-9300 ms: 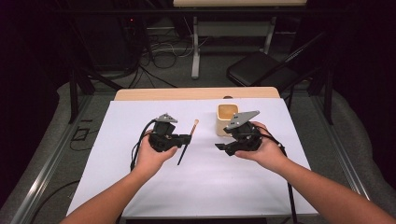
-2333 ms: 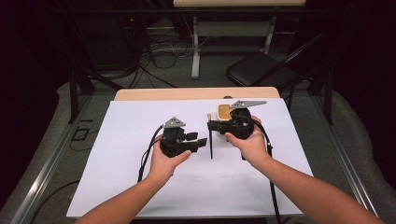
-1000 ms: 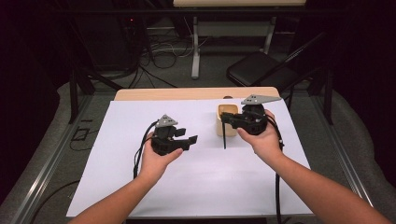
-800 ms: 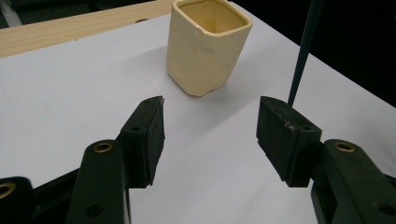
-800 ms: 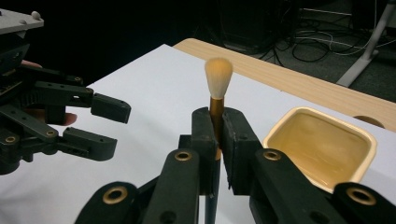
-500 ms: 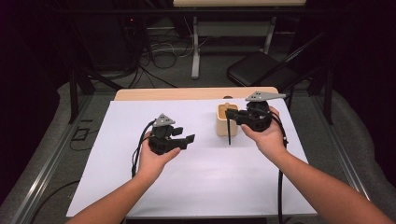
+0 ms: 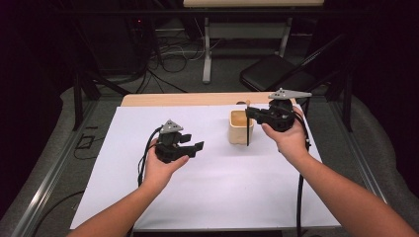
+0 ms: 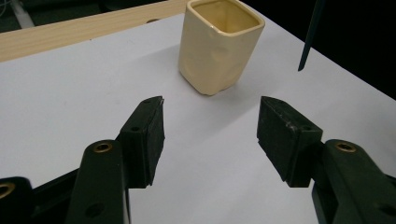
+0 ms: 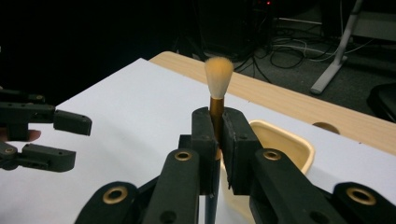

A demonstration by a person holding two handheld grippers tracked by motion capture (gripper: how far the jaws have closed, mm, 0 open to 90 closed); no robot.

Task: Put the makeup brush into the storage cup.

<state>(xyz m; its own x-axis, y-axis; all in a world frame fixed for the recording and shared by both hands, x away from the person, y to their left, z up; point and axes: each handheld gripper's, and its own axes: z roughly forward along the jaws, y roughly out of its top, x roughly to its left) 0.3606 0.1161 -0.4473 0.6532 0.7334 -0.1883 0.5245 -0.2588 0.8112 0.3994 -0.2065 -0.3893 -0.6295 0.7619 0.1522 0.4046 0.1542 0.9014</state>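
A cream square cup (image 7: pixel 239 129) (image 8: pixel 219 44) (image 9: pixel 281 140) stands on the white sheet (image 7: pixel 212 197) toward the back right. My right gripper (image 7: pixel 250 113) (image 9: pixel 215 122) is shut on a brush (image 9: pixel 218 72), held upright with its pale bristles up. The brush's dark handle (image 7: pixel 247 134) (image 8: pixel 309 37) hangs down beside the cup's right side, its tip above the sheet. My left gripper (image 7: pixel 193 147) (image 8: pixel 210 114) is open with nothing between its pads, pointing at the cup from the left. It also appears at the left of the right gripper view (image 9: pixel 65 137).
The sheet covers a wooden table whose bare far edge (image 7: pixel 183 99) lies behind the cup. A black chair (image 7: pixel 272 76), a stand and cables occupy the dark floor beyond. White sheet stretches in front of both hands.
My right gripper has carried the brush slightly right and upward beside the cup. The left gripper has stayed where it was, still open.
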